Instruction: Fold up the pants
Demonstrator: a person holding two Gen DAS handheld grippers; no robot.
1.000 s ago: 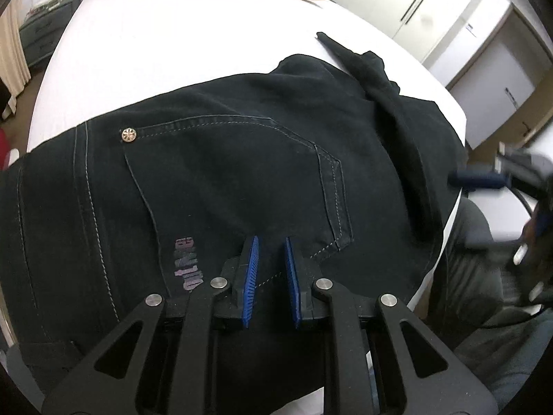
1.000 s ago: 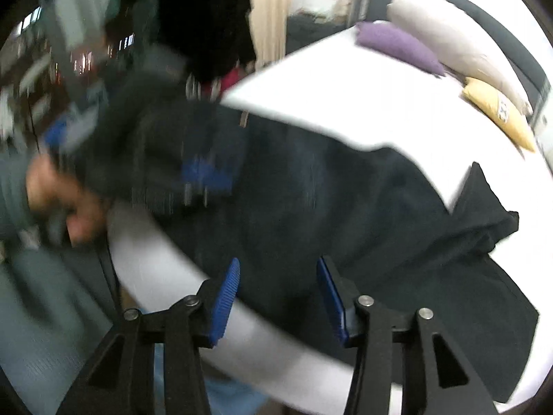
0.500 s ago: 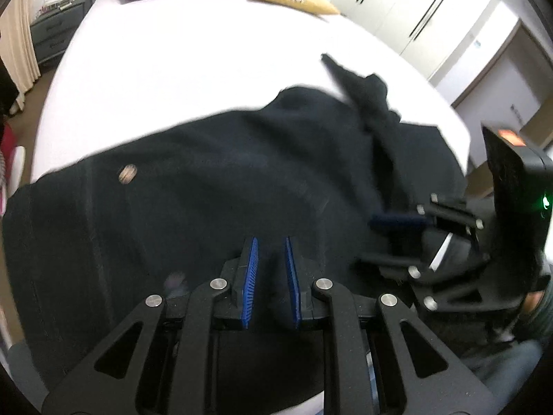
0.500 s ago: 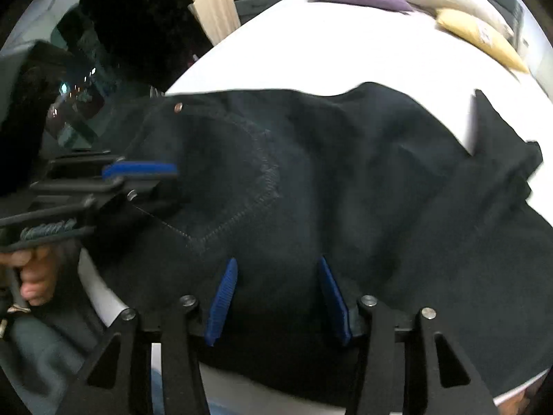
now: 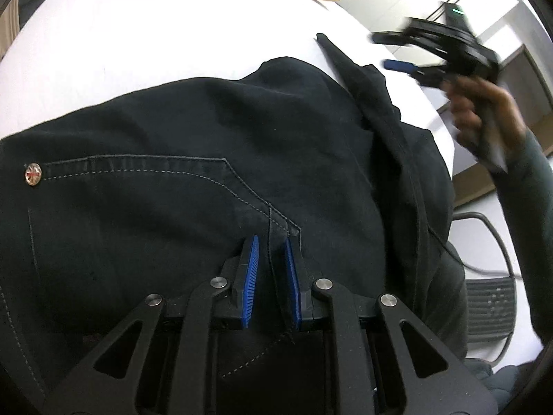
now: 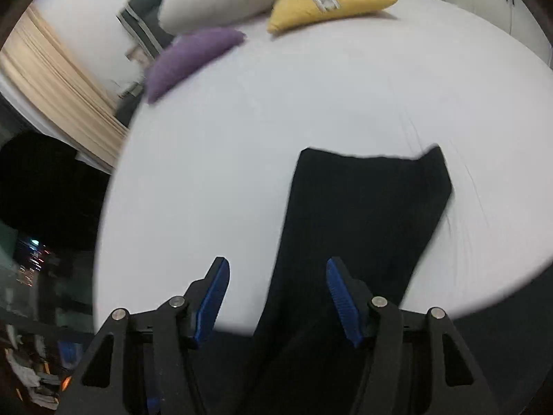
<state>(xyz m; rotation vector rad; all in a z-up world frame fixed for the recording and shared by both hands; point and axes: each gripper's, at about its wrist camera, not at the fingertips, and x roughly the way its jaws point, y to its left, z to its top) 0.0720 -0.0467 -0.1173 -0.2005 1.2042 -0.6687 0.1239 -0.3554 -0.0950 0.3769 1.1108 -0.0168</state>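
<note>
Pants (image 5: pixel 193 186) fold pinched in left gripper (image 5: pixel 271 242) jaws; right gripper (image 6: pixel 276 273) jaws, just widening, empty.

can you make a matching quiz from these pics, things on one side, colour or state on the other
Things:
1. pants
2. left gripper
3. right gripper
4. cushion by the headboard
Colour or state:
a. open, nothing pinched
b. yellow
c. shut on a fold of cloth
d. black, spread on the bed
Pairs: 1-d, 2-c, 3-a, 4-b
</note>
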